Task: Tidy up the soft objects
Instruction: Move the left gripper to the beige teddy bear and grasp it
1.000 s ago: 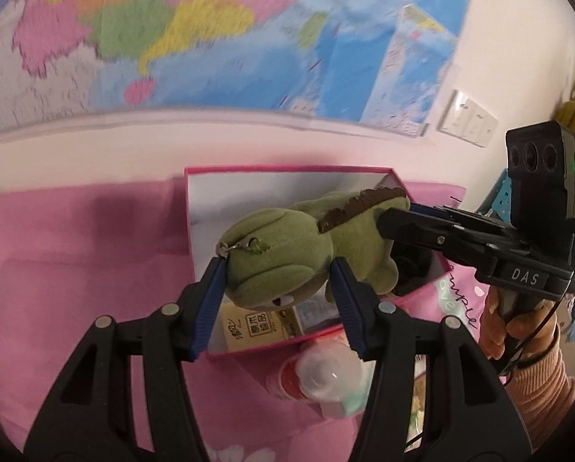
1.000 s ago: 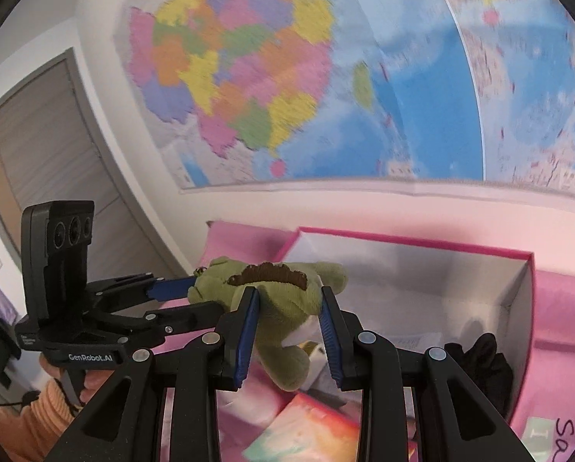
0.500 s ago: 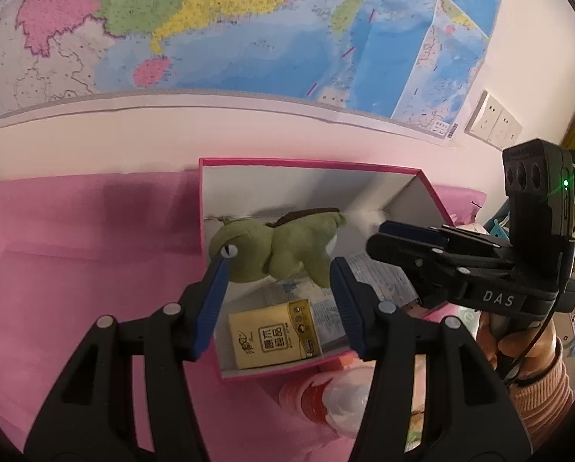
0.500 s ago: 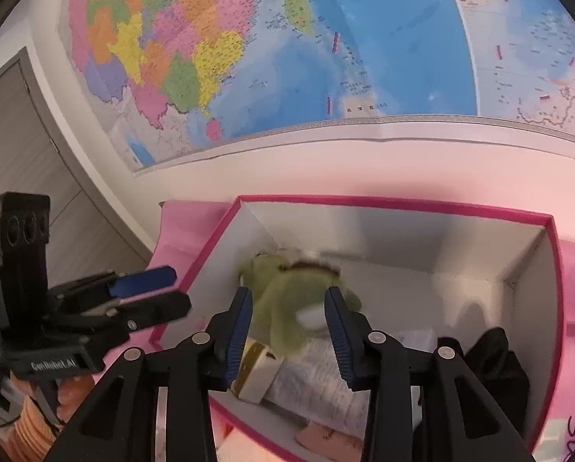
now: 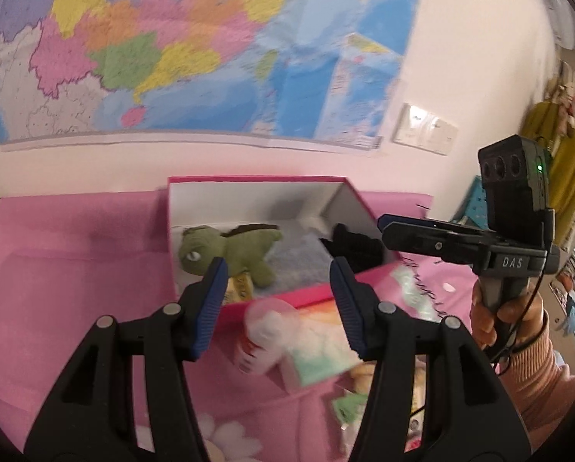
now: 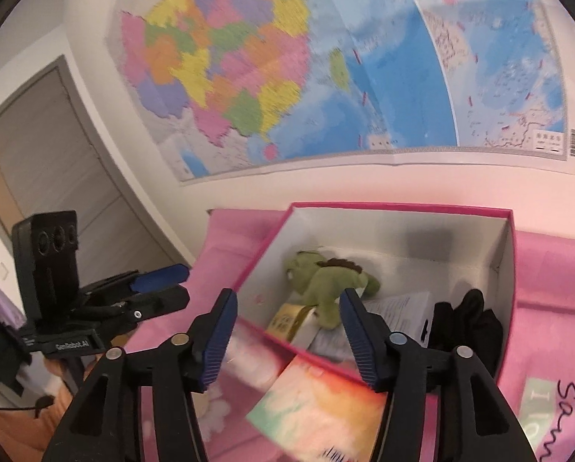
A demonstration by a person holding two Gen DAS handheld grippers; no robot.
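- The green plush toy, gripped by both tools a second ago, now lies at the box's left end.
- Right gripper is opening, empty; left gripper stands apart, empty.
- One soft item stowed.

A green plush dinosaur with a dark brown ridge along its back lies inside an open pink-rimmed, white-walled box, near the left wall, partly on a yellow packet. A crumpled black cloth sits at the box's right end.
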